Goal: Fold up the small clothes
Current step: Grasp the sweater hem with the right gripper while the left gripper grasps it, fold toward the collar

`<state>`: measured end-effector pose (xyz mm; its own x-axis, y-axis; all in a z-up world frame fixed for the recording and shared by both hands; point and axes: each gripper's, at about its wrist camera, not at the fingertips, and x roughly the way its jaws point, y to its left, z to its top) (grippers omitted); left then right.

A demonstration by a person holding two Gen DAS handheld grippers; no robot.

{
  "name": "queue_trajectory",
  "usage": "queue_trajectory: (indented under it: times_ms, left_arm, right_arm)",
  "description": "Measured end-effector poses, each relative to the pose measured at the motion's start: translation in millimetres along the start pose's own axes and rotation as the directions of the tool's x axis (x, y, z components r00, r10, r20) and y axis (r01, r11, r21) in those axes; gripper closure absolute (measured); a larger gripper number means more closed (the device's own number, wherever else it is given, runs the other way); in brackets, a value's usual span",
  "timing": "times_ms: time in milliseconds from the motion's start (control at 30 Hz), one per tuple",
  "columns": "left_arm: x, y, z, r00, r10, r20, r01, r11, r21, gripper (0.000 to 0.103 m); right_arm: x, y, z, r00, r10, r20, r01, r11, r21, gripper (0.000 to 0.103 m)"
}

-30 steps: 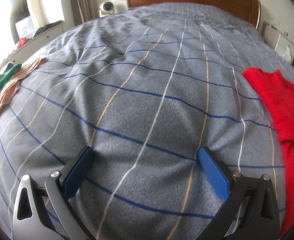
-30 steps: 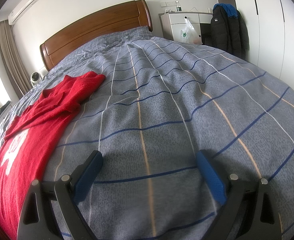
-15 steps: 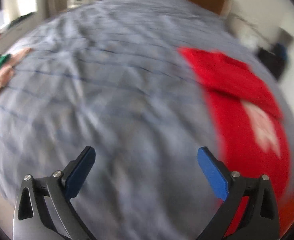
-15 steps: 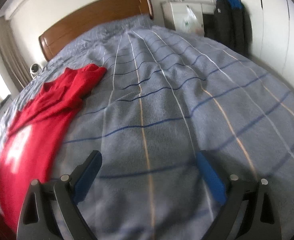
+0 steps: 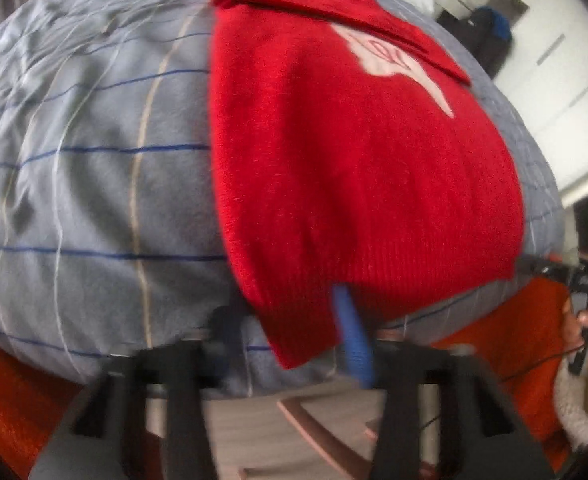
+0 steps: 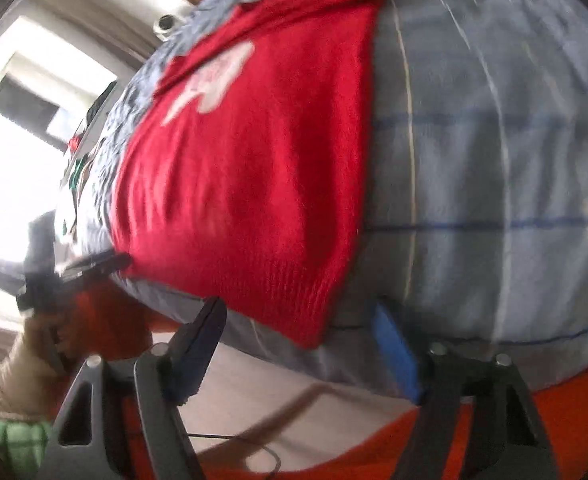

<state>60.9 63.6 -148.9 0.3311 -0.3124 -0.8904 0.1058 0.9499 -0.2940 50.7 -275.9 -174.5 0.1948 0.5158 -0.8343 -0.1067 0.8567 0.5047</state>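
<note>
On my left side the grey bedspread (image 5: 94,184) spreads out, crossed by blue, white and tan lines, and it drops away over the foot of the bed toward me. My left gripper (image 5: 290,332) sits at that near edge with its jaws spread apart; the blue pad (image 5: 351,340) of its right finger shows just under the hem of the red sweater (image 5: 353,168), while the other finger is a dark blur beside the hem's left corner. I cannot tell whether either finger actually touches the knit.

The red sweater lies flat on the bedspread, its ribbed hem toward me and hanging slightly over the near edge, its collar end far up the bed. A pale motif (image 5: 393,60) marks its chest, and a sleeve is folded across near the top.

Further right, my right gripper (image 6: 301,344) is also spread wide, one finger on each side of the hem's right corner (image 6: 313,320), holding nothing. From this wrist view the sweater (image 6: 246,152) fills the left half and bare bedspread (image 6: 493,160) the right. At the far left of this view my other tool's tip (image 6: 94,264) reaches the opposite hem corner, with my left hand (image 6: 42,340) behind it. A bright window glares beyond.
</note>
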Motion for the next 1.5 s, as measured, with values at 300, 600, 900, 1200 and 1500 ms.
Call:
queue_trajectory:
  times_ms: [300, 600, 900, 1200, 1500]
  left_arm:
    - [-55, 11, 3, 0.972, -0.209, 0.110, 0.225, 0.962, -0.157, 0.101]
    - [-53, 16, 156, 0.937, -0.185, 0.295, 0.225, 0.969, -0.106, 0.101]
    - [18, 33, 321, 0.940, 0.006, 0.342, 0.037, 0.992, -0.118, 0.093]
    - [5, 72, 304, 0.911, 0.097, 0.400, 0.004, 0.970, -0.244, 0.025]
    - [-13, 46, 193, 0.929, 0.211, 0.305, -0.193, 0.977, -0.089, 0.017]
  right_arm:
    - [-36, 8, 2, 0.994, 0.075, 0.086, -0.074, 0.997, -0.008, 0.097]
    - [-88, 11, 111, 0.916, 0.133, 0.378, -0.111, 0.991, -0.080, 0.097]
    - [-33, -19, 303, 0.874, 0.073, 0.480, -0.085, 0.996, 0.003, 0.093]
    - [-12, -38, 313, 0.853, 0.061, 0.519, -0.111, 0.992, 0.066, 0.051]
    - [20, -15, 218, 0.953, -0.071, 0.296, 0.112, 0.986, -0.124, 0.050]
